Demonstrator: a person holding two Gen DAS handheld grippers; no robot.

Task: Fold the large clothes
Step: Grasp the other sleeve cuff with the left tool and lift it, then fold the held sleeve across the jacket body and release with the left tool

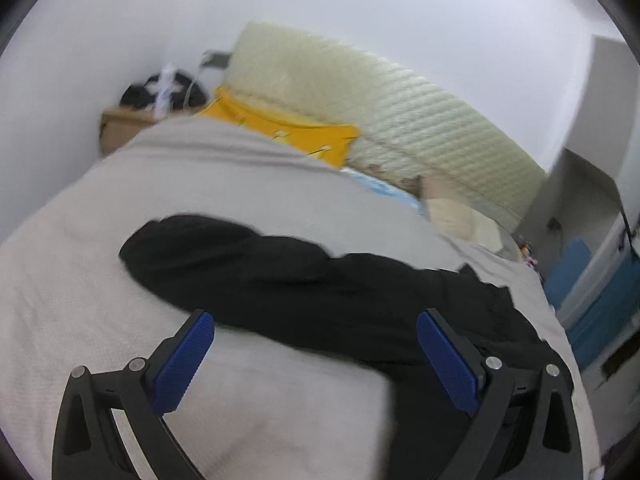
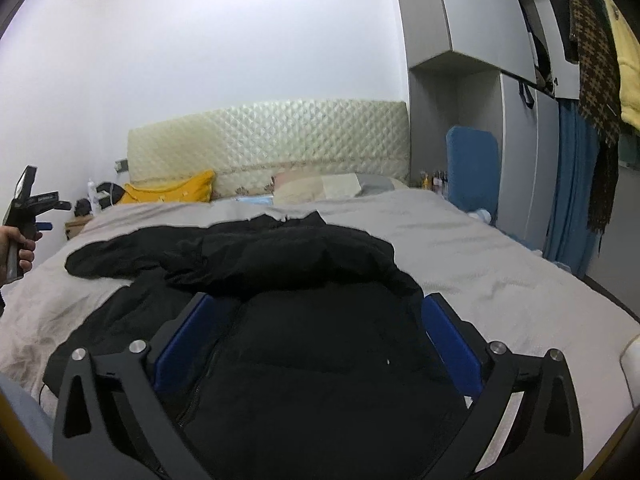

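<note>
One black jacket lay spread on one bed covered by a grey sheet. One sleeve stretched out toward the left side of the bed, and the zipper ran down the jacket's front toward me.

My left gripper hovered above the sheet just beside the sleeve, its two blue-padded jaws spread wide and pinching nothing. The view from it was blurred. My right gripper hung over the jacket's body, its two jaws also spread wide, holding nothing; I could not tell whether the pads touched the cloth.

At the head of the bed stood one quilted cream headboard. Against it leaned one yellow pillow and one pale pillow. In the right view, my left hand showed at the far left edge, gripping the handle. Several clothes hung at the right by a grey wardrobe.
</note>
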